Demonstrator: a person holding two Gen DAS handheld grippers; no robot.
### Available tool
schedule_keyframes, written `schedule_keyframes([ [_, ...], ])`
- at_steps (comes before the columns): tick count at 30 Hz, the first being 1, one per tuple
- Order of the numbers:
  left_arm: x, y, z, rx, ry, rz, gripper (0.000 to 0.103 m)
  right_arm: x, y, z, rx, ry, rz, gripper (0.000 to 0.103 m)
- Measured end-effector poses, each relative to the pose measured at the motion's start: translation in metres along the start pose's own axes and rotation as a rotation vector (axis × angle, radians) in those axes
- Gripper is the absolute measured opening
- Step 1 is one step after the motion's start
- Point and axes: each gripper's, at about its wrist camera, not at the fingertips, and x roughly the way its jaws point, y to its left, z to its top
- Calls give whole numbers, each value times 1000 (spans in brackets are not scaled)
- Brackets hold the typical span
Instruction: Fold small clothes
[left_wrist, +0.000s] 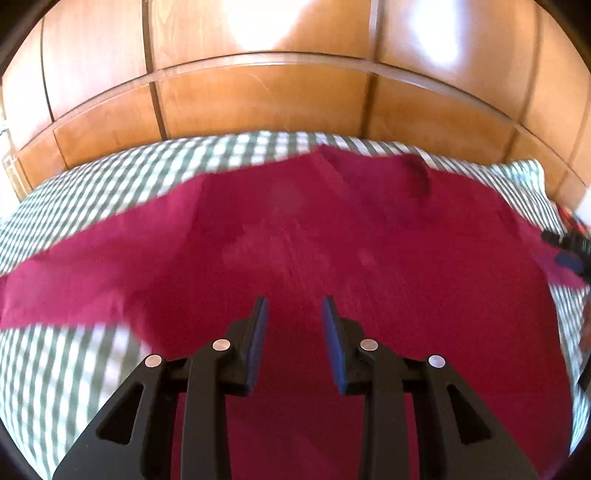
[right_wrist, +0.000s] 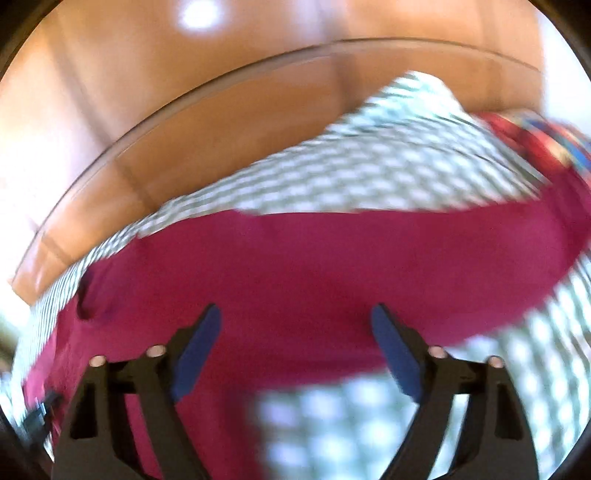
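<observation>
The crimson garment (left_wrist: 332, 236) lies spread flat on the checked bedcover (left_wrist: 74, 373) straight ahead of and below both my claws, its long axis running side to side across my view, a sleeve trailing off to the left. My left claw (left_wrist: 294, 314) hangs over its middle, narrowly parted, gripping nothing; my right claw (right_wrist: 295, 325), spread wide and empty, sits nearer the garment's near edge. The cloth looks soft, plain and mostly smooth.

Your right gripper (right_wrist: 295, 317) hangs over crimson garment (right_wrist: 332, 258), jaws wide, nothing between them. Garment lies on checked sheet (right_wrist: 388, 162); wooden panel (right_wrist: 221, 122) behind. View blurred.
</observation>
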Motion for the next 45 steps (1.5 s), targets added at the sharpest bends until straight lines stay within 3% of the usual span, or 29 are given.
schedule_keyframes([
  [5, -8, -7, -42, 5, 13, 33, 29, -31, -112, 0, 301, -29, -75, 62],
  [7, -6, -8, -45, 7, 14, 43, 29, -39, -151, -3, 400, -48, -146, 61],
  [10, 4, -8, -45, -4, 35, 45, 35, -38, -194, 2, 494, -43, -117, 48],
  [16, 2, -9, -47, -5, 27, 51, 35, -33, -222, 35, 526, -88, -184, 43],
  [18, 2, -11, -47, 3, 25, 59, 35, -27, -232, 40, 539, -73, -193, 32],
  [20, 2, -12, -47, 10, 25, 67, 35, -25, -240, 46, 538, -66, -160, 7],
  [22, 2, -13, -47, 11, 25, 67, 35, -33, -238, 53, 559, -83, -93, 7],
  [27, 2, -11, -47, -1, 24, 57, 35, -66, -183, 76, 410, -140, 59, 7],
  [33, 1, -2, -48, -40, 24, 15, 35, -77, -62, 95, 187, -131, 273, 7],
  [38, 1, 3, -49, -60, 21, -8, 35, -64, 54, 77, 8, -73, 385, 6],
  [45, -1, 8, -49, -94, 20, -54, 40, -25, 191, 14, -239, 92, 490, 6],
])
